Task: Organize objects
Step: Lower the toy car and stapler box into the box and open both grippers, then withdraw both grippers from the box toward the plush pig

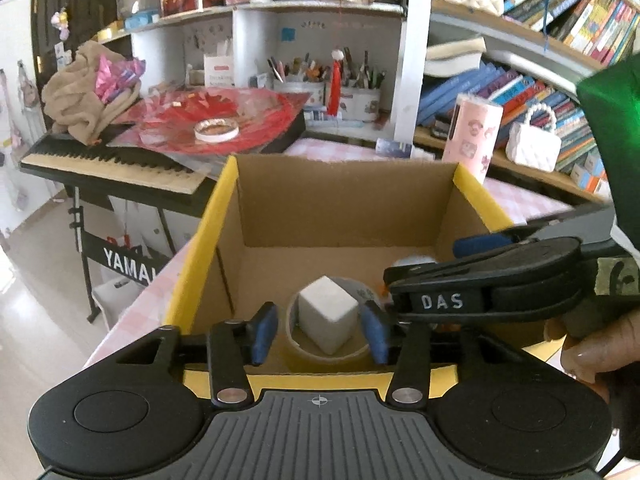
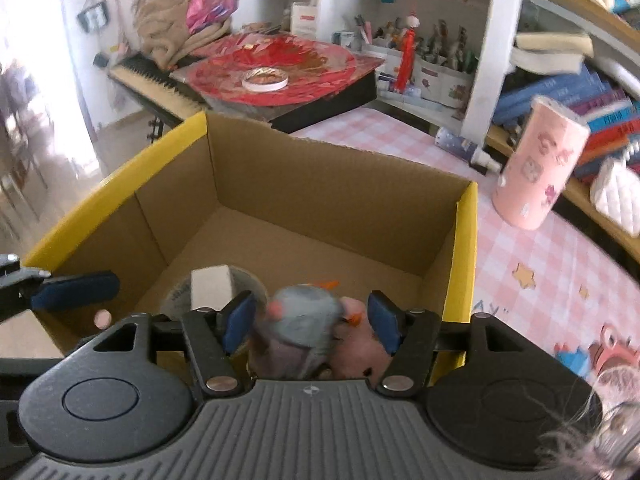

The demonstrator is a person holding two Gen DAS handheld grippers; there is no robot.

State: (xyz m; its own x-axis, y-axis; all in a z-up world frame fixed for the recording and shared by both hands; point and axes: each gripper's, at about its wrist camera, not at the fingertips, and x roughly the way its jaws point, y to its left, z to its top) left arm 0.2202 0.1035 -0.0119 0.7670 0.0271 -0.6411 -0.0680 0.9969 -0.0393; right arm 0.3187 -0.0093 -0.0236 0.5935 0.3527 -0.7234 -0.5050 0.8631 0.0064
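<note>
Cardboard box (image 1: pixel 344 200) with yellow top edges sits open on the worktop (image 2: pixel 540 280), which has a pink checked cover. Both claws are poised over the near end of the box.

Left claw (image 1: pixel 322 330): blue pads spread, nothing pinched. A white foam cube (image 1: pixel 328 316) stands inside a tape roll (image 1: pixel 298 344) on the box floor, right between and below the pads; pads are clear of both. The left claw's blue fingertip (image 2: pixel 76 286) also shows at the left edge of the right wrist view, above the box's left wall.

Right claw (image 2: pixel 312 322): pads apart, with a plush toy cluster (image 2: pixel 308 328) (grey-blue, pink, lilac parts, small orange bits) sitting between them. Small gaps show at both pads, so it reads as not squeezing, spread around the toys. Can't tell whether the toys rest on the box floor. In the left wrist view the right claw (image 1: pixel 472 268) crosses from the right, a hand (image 1: pixel 592 344) gripping its handle, green sleeve (image 1: pixel 612 128) above.

In the right wrist view the cube (image 2: pixel 210 286) and roll (image 2: pixel 178 294) lie just left of the toys, near the box's near-left corner.

Beyond the box: pink cylinder tin (image 2: pixel 536 168) upright on the worktop, well apart from the box; keyboard piano (image 1: pixel 112 164) with a red disc (image 1: pixel 216 120) and a second tape ring (image 1: pixel 216 130) on top; bookshelves (image 1: pixel 560 40) at the back.
</note>
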